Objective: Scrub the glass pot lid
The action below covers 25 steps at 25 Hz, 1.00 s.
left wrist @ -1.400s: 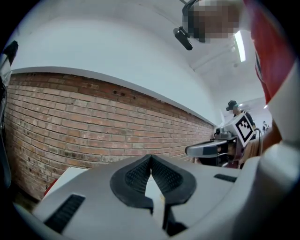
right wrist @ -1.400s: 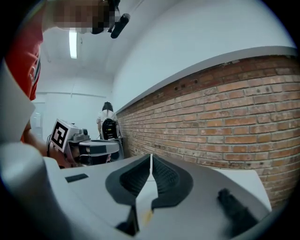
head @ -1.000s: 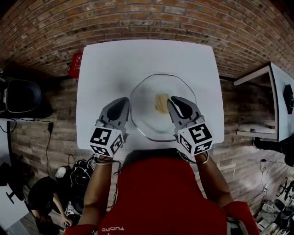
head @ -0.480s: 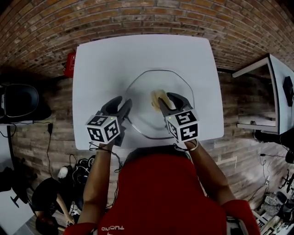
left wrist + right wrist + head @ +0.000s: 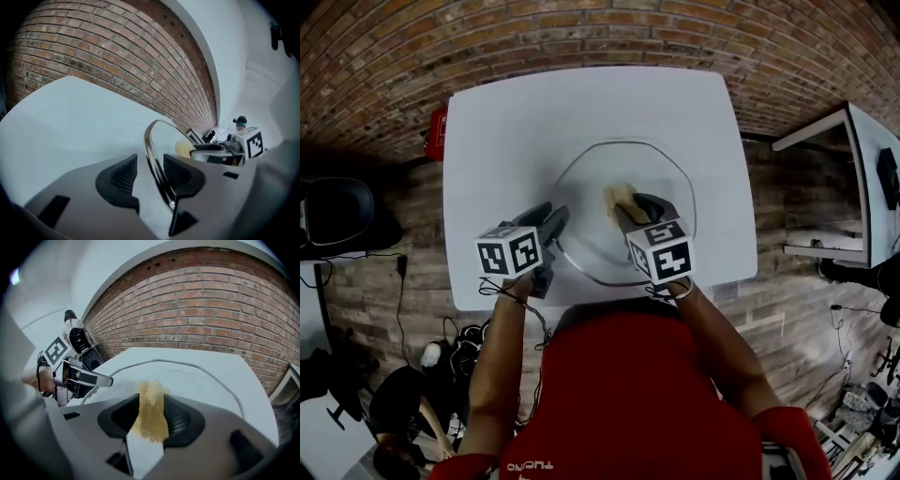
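left gripper view: my left claw (image 5: 149, 171) is opening astride the lid rim (image 5: 150, 143); my right claw (image 5: 150, 420) is opening around the sponge (image 5: 151, 399).

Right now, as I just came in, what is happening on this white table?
A person holds a gripper in each hand over a round glass pot lid with a metal rim on the white table. The left gripper straddles the lid's near rim; its jaws are opening and do not press it. The right gripper has a yellow sponge between its jaws above the lid's middle; they are opening too.
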Available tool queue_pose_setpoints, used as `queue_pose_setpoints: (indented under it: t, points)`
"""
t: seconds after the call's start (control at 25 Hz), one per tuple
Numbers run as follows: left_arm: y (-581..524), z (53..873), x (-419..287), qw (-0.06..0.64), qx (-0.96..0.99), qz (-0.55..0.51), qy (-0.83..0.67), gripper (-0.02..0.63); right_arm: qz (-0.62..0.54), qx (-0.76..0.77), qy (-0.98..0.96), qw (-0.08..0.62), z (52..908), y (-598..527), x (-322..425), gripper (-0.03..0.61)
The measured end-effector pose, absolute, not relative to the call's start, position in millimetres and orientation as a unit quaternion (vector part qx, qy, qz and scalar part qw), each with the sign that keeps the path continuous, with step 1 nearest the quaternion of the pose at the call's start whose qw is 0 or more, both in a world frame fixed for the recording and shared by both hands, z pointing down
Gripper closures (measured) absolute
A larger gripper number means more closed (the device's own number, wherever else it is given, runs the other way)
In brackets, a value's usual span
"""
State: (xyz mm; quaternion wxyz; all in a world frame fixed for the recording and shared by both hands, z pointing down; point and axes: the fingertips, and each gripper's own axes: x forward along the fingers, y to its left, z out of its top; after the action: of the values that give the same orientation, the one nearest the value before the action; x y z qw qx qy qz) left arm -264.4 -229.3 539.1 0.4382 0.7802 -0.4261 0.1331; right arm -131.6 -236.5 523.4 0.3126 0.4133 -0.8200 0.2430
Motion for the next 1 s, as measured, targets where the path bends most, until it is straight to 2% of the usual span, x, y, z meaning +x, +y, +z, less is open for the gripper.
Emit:
queue_pose_setpoints:
  t: [0.12,0.24,0.48,1.0]
  points:
    - [-230,539,-262,0.442,0.783,0.131,-0.417,0.441,0.239,0.415,-0.816,0.323,526,-237,-132,0.42]
    - [-230,537,-258,0.444,0.789,0.127,-0.406,0.497,0.234,0.42,-0.811,0.334,529,-237,-130,0.452]
    - [-231,537,-257,0.448,0.785,0.122,-0.41,0.505,0.231,0.412,-0.811,0.345,531,-234,-131,0.515]
    - [-230,537,-258,0.454,0.776,0.117,-0.423,0.51,0.223,0.431,-0.821,0.3,502,-281,-166,0.525]
